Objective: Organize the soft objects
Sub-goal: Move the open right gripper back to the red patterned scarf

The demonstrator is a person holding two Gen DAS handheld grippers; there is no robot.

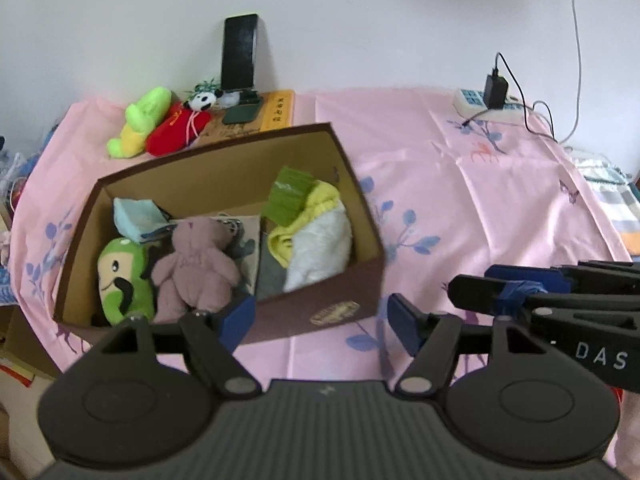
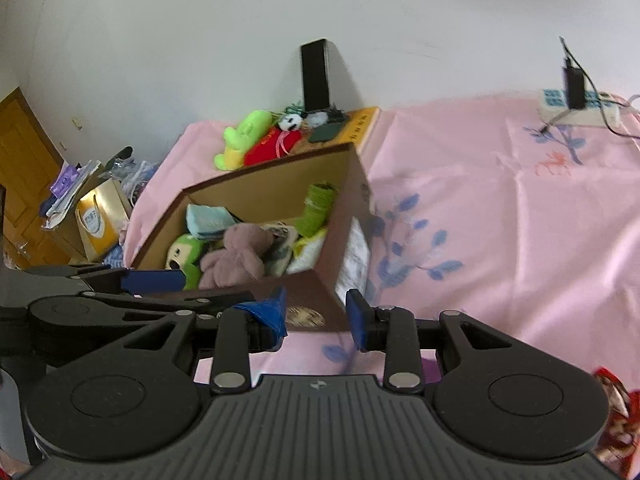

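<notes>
Both the left gripper (image 1: 320, 320) and right gripper (image 2: 318, 316) are hanging spread and empty before the box (image 1: 320, 312). Inside, the pink bear (image 1: 196, 264) is lying soft and light; pinching its belly looks safest.

Mauve teddy (image 1: 196, 264), green plush (image 1: 122, 280), towels (image 1: 316, 240) inside open cardboard box (image 1: 224, 168).

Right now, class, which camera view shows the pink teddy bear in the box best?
The left wrist view: the pink teddy bear lies fully visible inside the box. The right wrist view shows it smaller and partly cut off by the box's near wall.
</notes>
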